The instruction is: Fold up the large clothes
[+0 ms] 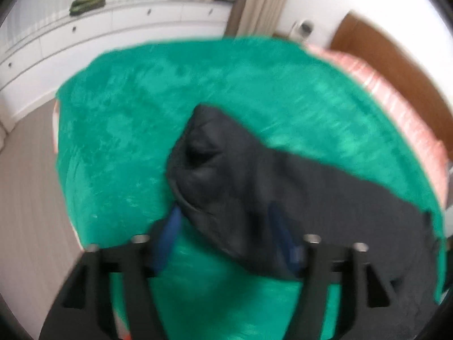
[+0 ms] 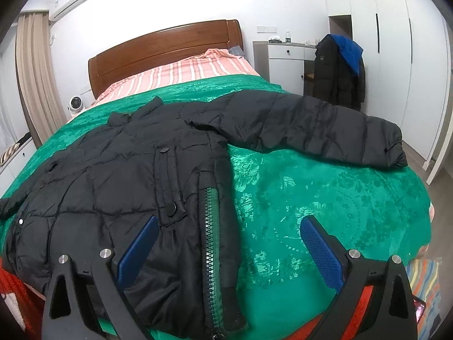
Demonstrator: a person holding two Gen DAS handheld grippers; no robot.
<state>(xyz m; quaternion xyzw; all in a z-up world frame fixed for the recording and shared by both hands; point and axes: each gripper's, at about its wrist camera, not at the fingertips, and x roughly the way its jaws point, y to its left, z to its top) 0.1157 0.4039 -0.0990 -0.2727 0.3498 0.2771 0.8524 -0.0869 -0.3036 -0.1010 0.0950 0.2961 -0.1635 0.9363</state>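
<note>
A black puffer jacket (image 2: pixel 119 170) lies front-up on a green blanket (image 2: pixel 311 198) on the bed, its zipper (image 2: pixel 211 226) running toward me. One sleeve (image 2: pixel 325 130) stretches out to the right. My right gripper (image 2: pixel 229 226) is open and empty, its jaws wide apart over the jacket's hem and zipper edge. In the blurred left wrist view, my left gripper (image 1: pixel 223 226) has its jaws apart around the cuff end of the other black sleeve (image 1: pixel 226 170), which lies between the blue pads (image 1: pixel 170 232). Whether the pads touch the sleeve is unclear.
A wooden headboard (image 2: pixel 164 45) and pink striped bedding (image 2: pixel 184 73) lie beyond the blanket. A second dark coat with a blue hood (image 2: pixel 339 70) hangs by a white cabinet (image 2: pixel 286 56). White drawers (image 1: pixel 113 28) line the wall in the left wrist view. Floor surrounds the bed.
</note>
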